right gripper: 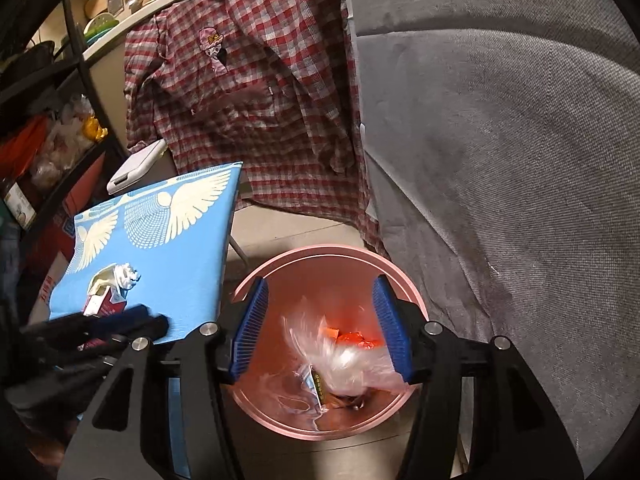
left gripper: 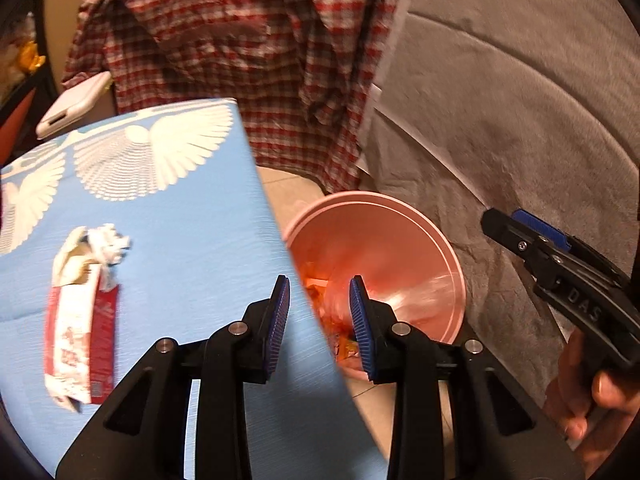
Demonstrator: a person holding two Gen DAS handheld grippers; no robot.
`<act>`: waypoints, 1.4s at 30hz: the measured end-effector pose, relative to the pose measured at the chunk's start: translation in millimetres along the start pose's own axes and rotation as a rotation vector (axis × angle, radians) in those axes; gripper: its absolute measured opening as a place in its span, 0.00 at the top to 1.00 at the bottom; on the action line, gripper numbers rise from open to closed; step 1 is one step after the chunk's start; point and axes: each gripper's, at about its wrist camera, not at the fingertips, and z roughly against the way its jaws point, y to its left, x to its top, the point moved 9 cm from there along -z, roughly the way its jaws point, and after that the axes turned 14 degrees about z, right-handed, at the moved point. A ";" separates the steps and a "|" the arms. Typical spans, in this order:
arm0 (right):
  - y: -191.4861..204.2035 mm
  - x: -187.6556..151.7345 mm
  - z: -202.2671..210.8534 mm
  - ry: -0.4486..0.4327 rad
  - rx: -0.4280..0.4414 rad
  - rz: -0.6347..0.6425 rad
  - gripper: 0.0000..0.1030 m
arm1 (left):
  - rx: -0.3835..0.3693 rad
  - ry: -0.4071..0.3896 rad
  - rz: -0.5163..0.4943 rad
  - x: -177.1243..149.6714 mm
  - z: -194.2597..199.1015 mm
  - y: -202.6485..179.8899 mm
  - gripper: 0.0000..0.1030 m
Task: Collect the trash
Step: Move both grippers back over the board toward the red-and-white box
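Trash fills the pink bin (right gripper: 404, 280) beneath both sets of fingers.
Clear plastic bag (right gripper: 340, 356) lies loose between wide right fingers (right gripper: 256, 328); left fingers (left gripper: 280, 316) stand narrow, empty.

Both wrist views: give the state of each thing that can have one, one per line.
Pink bin: upright, uncovered, part filled with wrappers.
Clear plastic bag: blurred, inside the bin's mouth, between the right pads.
Red-and-white wrapper: torn open, lying on the blue cloth.
Left gripper: open, empty.
Right gripper: open.

Dim, warm light (blurred, fisheye-warped)
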 end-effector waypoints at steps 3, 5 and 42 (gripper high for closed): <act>2.7 1.1 5.1 -0.011 -0.001 0.007 0.47 | 0.005 -0.027 0.007 3.4 17.9 17.9 0.69; 6.0 2.6 9.2 -0.022 0.001 0.012 0.47 | 0.007 -0.043 0.011 5.6 27.8 27.4 0.70; 241.1 3.4 50.7 -0.158 0.242 0.207 0.61 | 0.121 -0.231 0.251 13.8 162.3 257.2 0.71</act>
